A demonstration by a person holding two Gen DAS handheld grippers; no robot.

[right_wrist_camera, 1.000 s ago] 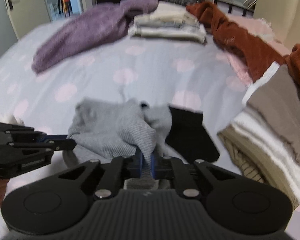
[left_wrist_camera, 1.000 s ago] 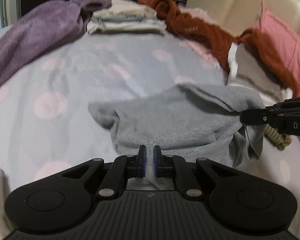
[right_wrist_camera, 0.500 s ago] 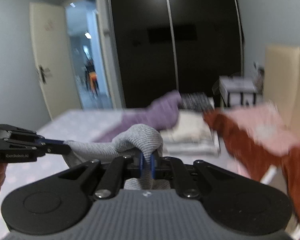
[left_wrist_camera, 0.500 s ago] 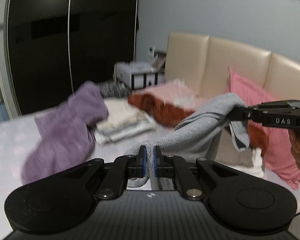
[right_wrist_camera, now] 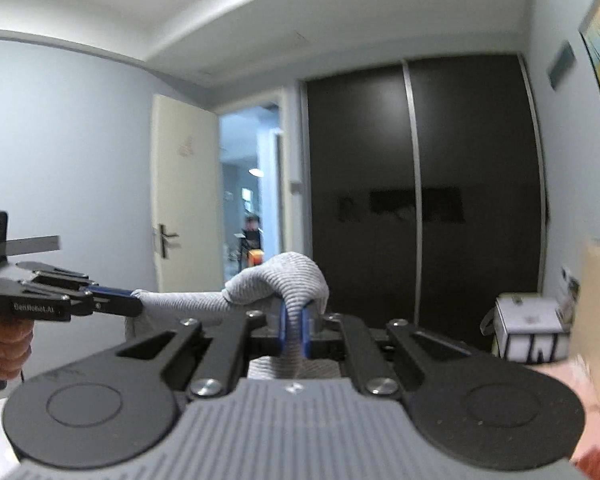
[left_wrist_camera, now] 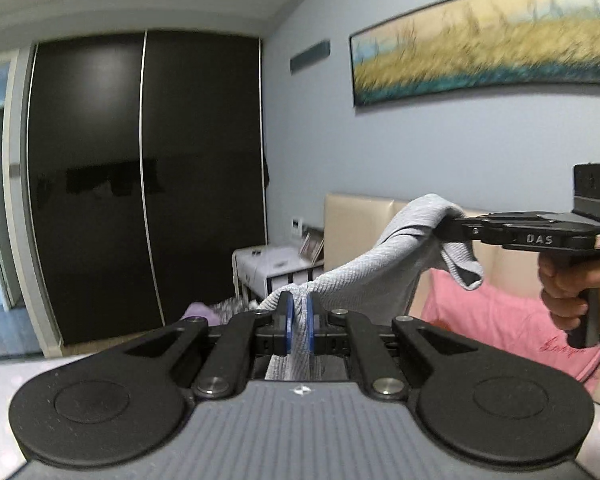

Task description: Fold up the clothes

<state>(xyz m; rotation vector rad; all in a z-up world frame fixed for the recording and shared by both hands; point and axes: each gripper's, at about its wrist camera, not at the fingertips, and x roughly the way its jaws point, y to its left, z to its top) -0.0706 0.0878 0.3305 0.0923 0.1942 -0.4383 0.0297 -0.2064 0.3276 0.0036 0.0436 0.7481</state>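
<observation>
A grey ribbed knit garment [left_wrist_camera: 384, 268] hangs in the air, stretched between my two grippers. My left gripper [left_wrist_camera: 298, 320] is shut on one part of it, the cloth pinched between the blue pads. My right gripper [right_wrist_camera: 294, 330] is shut on another part, with a fold of the garment [right_wrist_camera: 284, 280] draped over its fingertips. Each gripper shows in the other's view: the right one [left_wrist_camera: 452, 226] at the right, the left one [right_wrist_camera: 134, 304] at the left. Most of the garment hangs below, hidden by the gripper bodies.
Both cameras point level across the room. A dark sliding wardrobe [left_wrist_camera: 140, 184] fills the far wall, a white bedside table [left_wrist_camera: 276, 264] stands next to a beige headboard [left_wrist_camera: 360, 220], and a pink pillow [left_wrist_camera: 500, 320] lies at the right. An open door [right_wrist_camera: 184, 192] stands at the left.
Both grippers have lifted the grey garment off the bed and tilted up. The bed and clothes piles have dropped out of view; the garment is now held high between them.
</observation>
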